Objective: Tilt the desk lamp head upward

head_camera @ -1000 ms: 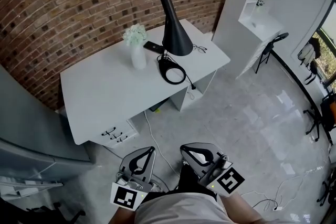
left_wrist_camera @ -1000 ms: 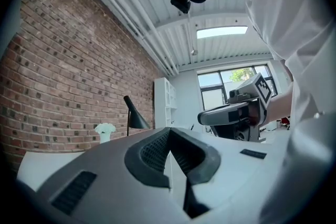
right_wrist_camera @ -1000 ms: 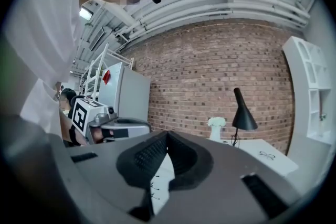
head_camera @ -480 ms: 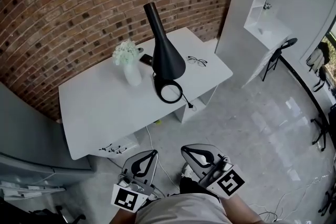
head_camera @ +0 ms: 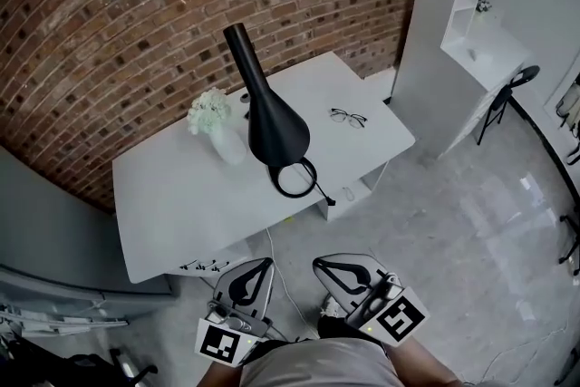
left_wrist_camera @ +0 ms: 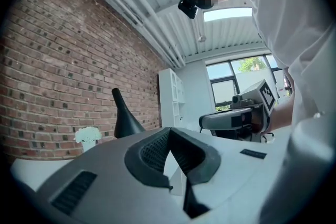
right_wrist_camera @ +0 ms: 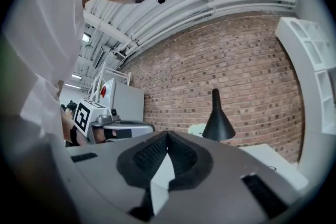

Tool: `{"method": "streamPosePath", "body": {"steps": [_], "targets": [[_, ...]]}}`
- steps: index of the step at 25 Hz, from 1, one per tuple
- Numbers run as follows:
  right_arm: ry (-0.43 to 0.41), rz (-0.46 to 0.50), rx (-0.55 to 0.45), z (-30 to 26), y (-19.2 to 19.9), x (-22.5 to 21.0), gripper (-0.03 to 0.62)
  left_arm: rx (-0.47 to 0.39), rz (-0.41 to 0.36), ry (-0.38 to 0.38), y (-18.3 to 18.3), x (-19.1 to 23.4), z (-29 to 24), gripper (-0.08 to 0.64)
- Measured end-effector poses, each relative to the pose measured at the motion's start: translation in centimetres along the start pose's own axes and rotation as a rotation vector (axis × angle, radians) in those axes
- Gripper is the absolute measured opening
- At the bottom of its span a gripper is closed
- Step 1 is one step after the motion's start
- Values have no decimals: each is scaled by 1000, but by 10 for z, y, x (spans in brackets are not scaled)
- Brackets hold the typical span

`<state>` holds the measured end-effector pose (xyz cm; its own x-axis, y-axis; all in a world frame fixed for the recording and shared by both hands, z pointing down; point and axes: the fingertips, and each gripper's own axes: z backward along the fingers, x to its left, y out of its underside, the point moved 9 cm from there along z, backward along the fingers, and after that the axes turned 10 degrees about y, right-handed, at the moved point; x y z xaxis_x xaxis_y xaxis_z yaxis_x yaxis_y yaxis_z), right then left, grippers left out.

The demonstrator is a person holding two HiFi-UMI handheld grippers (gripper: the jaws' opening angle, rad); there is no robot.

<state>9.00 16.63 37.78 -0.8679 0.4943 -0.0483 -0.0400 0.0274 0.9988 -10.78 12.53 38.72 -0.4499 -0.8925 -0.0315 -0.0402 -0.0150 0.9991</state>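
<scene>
Your left gripper (left_wrist_camera: 169, 131) has its fingers (left_wrist_camera: 151, 150) together, tip against tip, and nothing sits between the ribbed pads. Your right gripper (right_wrist_camera: 167, 135) is the same: its fingers (right_wrist_camera: 148, 155) meet at the tips and hold nothing. You carry both low and close to your body, side by side, noses forward. That looks like a walking-up posture rather than a reach, and the shut fingers fit it, since there is nothing to take hold of here.

Both grippers are well apart from the bench (head_camera: 177, 195); open floor lies between you and its front edge. Each gripper view already has the lamp ahead of its nose, so you seem lined up on it.

The lamp (head_camera: 272, 127) stands near the front edge of the bench, a little right of the middle. It is matt black. Its head is a smooth cone that narrows into a long thin neck at the top, and the wide mouth faces down over a black ring (head_camera: 295, 179) on the bench, probably its base. A thin cord (head_camera: 323, 193) runs from the ring toward the front edge. Just beside the lamp, on its left, is a white vase of pale flowers (head_camera: 210, 111). A pair of glasses (head_camera: 348, 116) lies to its right.
</scene>
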Motion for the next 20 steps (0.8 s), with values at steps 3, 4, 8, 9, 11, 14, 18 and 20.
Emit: {"method": "streamPosePath", "body": {"steps": [3,4,8,9,11,14,18,20], "targets": [[-18,4,-16,-3,4,-18,15,19,-35,-58,-8,8,-11,6],[-29,3,-24,-5,6,-21,15,17,-57,-74,-11,10,-12,6],[-64,-16,-59,-9,5,-34,15,15,-66,-124,-15,10,-22,6],[-64,-24,-67,-8,3,-37,15,8,-67,-126,-15,8,-27,6],[-64,-36,-71,-6,1,-41,16,-2,-68,-125,-14,5,-34,6],[-70,-22,-54,-5,0,-46,15,-14,-64,-124,-13,3,-40,6],[-67,-8,-37,-7,1,-50,15,-26,-62,-133,-12,9,-42,6],[-64,-9,-30,-10,3,-52,15,-36,-49,-132,-9,12,-44,6]]}}
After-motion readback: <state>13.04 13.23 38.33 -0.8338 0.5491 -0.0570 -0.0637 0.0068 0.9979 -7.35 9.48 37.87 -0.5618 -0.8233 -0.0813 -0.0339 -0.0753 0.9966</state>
